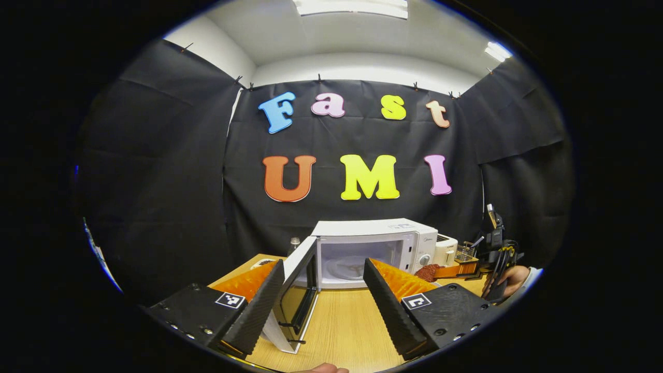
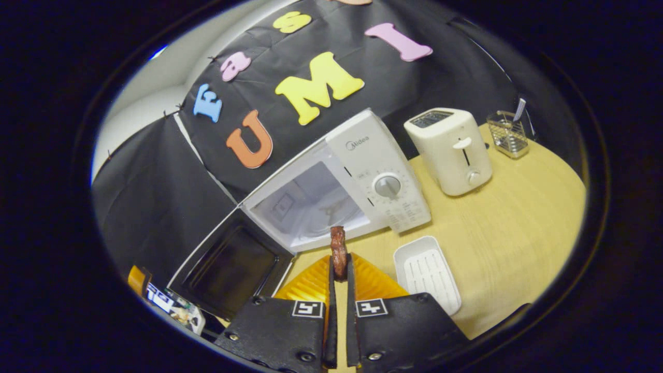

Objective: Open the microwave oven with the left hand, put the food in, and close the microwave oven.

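Observation:
The white microwave (image 1: 375, 243) stands on the wooden table with its door (image 1: 299, 290) swung wide open to the left. My left gripper (image 1: 323, 282) is open in front of it, and the door's free edge lies between the fingers, close to the left one. The glass turntable (image 1: 346, 268) inside looks bare. My right gripper (image 2: 339, 270) is shut on a thin reddish-brown piece of food (image 2: 338, 248), held upright just in front of the open cavity (image 2: 311, 199). The left gripper view shows that gripper (image 1: 456, 270) to the right of the microwave, carrying the food (image 1: 428, 272).
A white toaster (image 2: 450, 150) stands right of the microwave, with a wire basket (image 2: 508, 135) beyond it. An empty white ridged tray (image 2: 427, 272) lies on the table (image 2: 507, 233) near my right gripper. A small jar (image 1: 294, 243) stands behind the door. A hand (image 1: 514, 280) holds the right gripper.

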The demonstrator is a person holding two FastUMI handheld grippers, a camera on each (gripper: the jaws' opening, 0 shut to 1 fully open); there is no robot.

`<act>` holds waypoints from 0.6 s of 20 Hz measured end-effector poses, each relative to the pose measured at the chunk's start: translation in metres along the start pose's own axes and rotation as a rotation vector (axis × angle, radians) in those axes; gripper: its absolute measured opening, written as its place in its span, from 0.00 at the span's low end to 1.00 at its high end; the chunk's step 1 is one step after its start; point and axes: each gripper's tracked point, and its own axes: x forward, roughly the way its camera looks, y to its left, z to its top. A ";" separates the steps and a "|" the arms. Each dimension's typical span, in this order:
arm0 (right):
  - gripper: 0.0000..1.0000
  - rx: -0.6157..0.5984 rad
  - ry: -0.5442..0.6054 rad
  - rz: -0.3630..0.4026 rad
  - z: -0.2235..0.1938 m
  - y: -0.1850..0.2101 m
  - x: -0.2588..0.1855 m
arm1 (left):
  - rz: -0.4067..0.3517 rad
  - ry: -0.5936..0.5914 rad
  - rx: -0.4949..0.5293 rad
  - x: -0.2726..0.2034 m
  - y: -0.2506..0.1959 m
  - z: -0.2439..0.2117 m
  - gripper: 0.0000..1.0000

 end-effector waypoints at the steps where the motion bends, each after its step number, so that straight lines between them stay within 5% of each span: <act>1: 0.10 -0.066 -0.041 -0.029 0.002 0.005 0.006 | 0.003 0.003 -0.006 -0.001 0.004 -0.002 0.94; 6: 0.10 -0.298 -0.182 -0.120 0.002 0.045 0.037 | 0.014 0.013 -0.022 -0.007 0.020 -0.007 0.94; 12: 0.10 -0.402 -0.270 -0.167 -0.001 0.096 0.093 | 0.018 0.029 -0.023 -0.012 0.036 -0.020 0.94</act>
